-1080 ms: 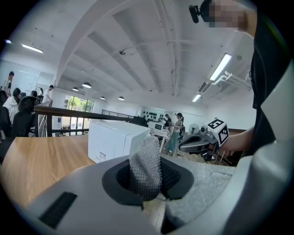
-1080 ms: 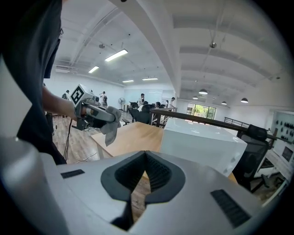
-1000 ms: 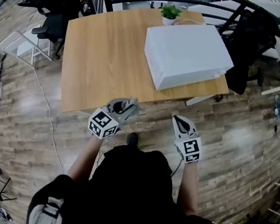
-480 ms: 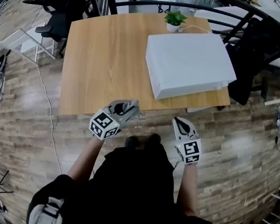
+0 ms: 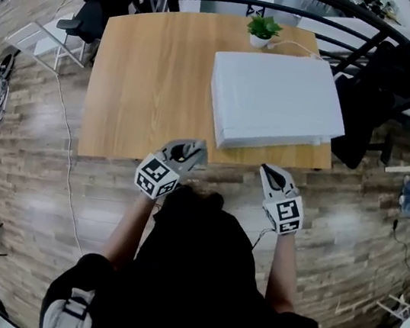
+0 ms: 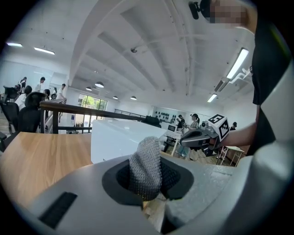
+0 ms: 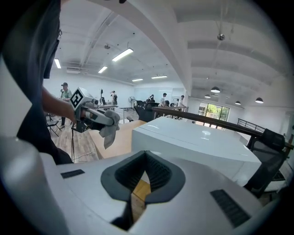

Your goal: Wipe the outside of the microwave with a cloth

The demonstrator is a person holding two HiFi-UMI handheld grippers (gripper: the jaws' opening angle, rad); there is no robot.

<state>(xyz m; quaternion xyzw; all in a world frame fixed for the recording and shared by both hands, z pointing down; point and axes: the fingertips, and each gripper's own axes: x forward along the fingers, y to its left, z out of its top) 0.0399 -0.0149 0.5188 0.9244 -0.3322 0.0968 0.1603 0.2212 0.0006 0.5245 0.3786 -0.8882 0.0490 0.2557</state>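
My left hand-held gripper [image 5: 190,151] is clenched on the grey cloth [image 6: 146,166] and hovers at the front edge of the desk [image 5: 146,73]. My right hand-held gripper [image 5: 269,174] is clenched shut on nothing. The white microwave [image 5: 273,101] sits on the desk's right side, near both.

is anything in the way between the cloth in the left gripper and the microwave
Nothing visible does. The left hand-held gripper holds the grey cloth near the front edge of the table, and only bare wooden tabletop lies between it and the white microwave. The potted plant stands behind the microwave, out of the path.
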